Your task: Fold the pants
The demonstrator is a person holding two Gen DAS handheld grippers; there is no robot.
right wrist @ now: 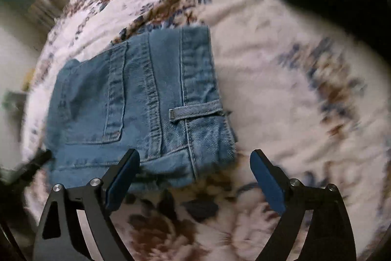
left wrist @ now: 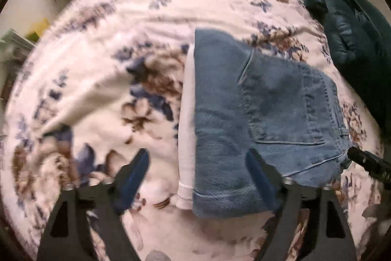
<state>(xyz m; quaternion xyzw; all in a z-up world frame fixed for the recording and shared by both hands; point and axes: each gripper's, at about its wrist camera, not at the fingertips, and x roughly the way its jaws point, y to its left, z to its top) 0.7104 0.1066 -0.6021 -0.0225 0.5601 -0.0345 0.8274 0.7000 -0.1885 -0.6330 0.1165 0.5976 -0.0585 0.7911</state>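
Pants (left wrist: pixel 264 114) lie folded into a compact denim stack right of frame centre on the floral bedspread (left wrist: pixel 97 94), pocket side up, likely just set down. Left gripper (left wrist: pixel 198 163) and right gripper (right wrist: pixel 195 165) hover spread wide, holding nothing.

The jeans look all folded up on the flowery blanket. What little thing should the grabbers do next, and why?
Probably lift both away. The jeans lie in a compact folded bundle on the blanket, and both the left gripper and the right gripper stand open with nothing pinched. If anything, the right one might first pat down the slightly uneven near edge by the belt loop.
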